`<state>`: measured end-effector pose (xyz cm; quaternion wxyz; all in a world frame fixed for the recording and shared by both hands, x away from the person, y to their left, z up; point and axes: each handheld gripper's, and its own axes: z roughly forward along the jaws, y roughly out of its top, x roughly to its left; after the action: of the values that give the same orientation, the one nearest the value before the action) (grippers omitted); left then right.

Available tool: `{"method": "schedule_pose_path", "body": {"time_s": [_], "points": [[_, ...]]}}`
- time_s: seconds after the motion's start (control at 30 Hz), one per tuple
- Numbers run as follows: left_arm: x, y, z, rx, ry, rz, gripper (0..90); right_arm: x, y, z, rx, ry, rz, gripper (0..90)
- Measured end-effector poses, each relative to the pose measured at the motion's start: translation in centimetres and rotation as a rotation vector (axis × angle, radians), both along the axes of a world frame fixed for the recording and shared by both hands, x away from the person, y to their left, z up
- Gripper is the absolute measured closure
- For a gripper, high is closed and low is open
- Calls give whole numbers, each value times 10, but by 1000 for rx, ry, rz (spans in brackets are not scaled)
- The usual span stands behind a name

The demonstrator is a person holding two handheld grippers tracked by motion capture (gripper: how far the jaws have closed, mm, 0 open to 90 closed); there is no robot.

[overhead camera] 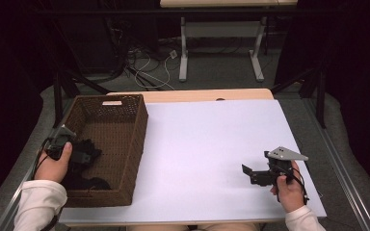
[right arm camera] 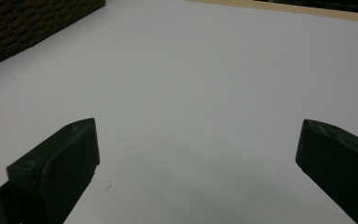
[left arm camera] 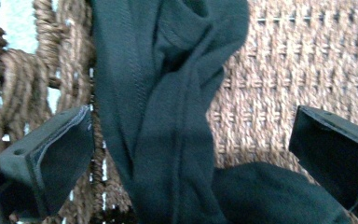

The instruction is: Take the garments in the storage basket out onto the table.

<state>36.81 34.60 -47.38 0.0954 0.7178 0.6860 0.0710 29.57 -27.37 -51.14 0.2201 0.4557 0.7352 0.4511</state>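
Broad white rectangular tabletop (overhead camera: 212,144) spread out here, bare across its middle, with a strip of pale wood edge (overhead camera: 197,95) along the far side. On its left sits the deep brown woven wicker basket (overhead camera: 125,144), rectangular, a small pale label on its far wall. Inside it, bunched against the near-left corner, lies the dark crumpled cloth garment (left arm camera: 168,116), draped up the rope-weave wall and pooling onto the basket floor. The left gripper (left arm camera: 191,154) is down in the basket, jaws spread wide either side of a hanging fold of that cloth; whether the pads touch the fabric is hard to tell, nothing is clamped. Over on the right, the right gripper (right arm camera: 198,163) sits low over the bare white top, well apart from the basket, jaws wide, holding nothing.
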Motion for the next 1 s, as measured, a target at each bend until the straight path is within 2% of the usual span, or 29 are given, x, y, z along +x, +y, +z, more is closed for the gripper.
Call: {"method": "schedule_pose_path", "body": {"time_s": [0.1, 0.2, 0.37, 0.43, 0.53, 0.73, 0.83, 1.0], "points": [[5, 0, 0, 16, -1, 6, 2, 1, 0, -1, -1, 3, 0, 0], [11, 0, -3, 30, 30, 12, 2, 0, 1, -1, 1, 4, 0, 0], [16, -2, -13, 21, 59, 5, 2, 0, 0, -1, -1, 4, 3, 0], [17, -4, -16, 61, 64, -2, 4, 0, 0, -1, -3, 13, 3, 0], [19, -6, -19, 58, 72, 0, 3, 0, 1, -1, -1, 8, 6, 0], [20, -9, -27, 100, 88, 5, 3, 0, 2, -2, -4, 9, 9, 0], [19, -8, -34, 98, 119, 10, 2, 0, 3, -3, -6, 12, 18, 0], [18, -8, -41, 95, 143, 5, 3, 0, 4, -4, -6, 13, 23, 0]]}}
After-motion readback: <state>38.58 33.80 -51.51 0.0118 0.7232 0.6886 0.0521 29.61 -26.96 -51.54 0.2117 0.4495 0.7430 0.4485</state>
